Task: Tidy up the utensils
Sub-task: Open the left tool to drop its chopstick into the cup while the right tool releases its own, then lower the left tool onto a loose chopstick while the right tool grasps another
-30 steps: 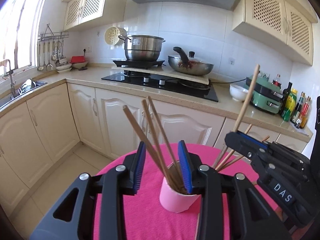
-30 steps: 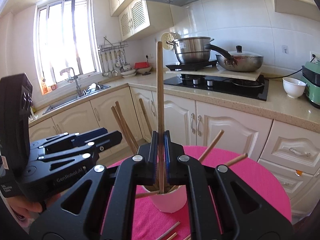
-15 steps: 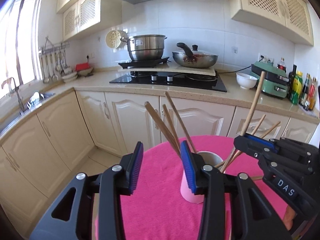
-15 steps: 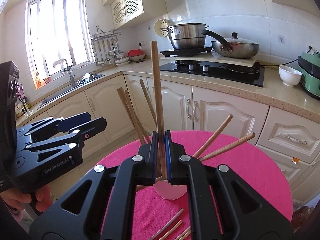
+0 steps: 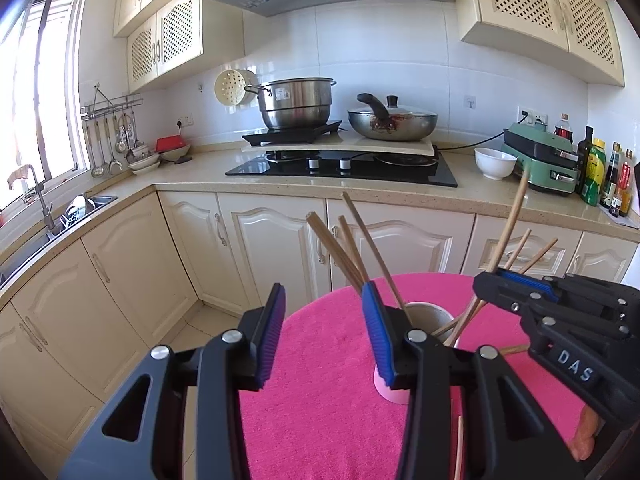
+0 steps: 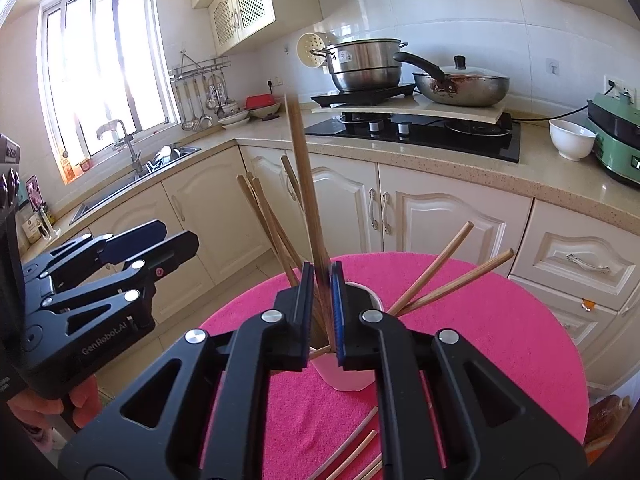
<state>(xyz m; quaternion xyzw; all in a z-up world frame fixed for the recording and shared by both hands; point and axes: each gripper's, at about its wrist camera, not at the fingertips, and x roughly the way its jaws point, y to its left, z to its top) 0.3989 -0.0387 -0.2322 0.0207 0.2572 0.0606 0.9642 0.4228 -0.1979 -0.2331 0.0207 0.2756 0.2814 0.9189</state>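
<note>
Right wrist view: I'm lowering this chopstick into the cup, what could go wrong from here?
1. The light pink cup stands unheld on the pink cloth; the open left gripper is beside it, not around it, so a sideways push may tip it.
2. The wooden chopstick clamped in the right gripper could snag the chopsticks already fanned in the cup.
3. Loose chopsticks on the cloth may be knocked off.

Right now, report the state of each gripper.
Left gripper: jaws open, holding nothing.
Right gripper: jaws shut on a chopstick above the cup.
</note>
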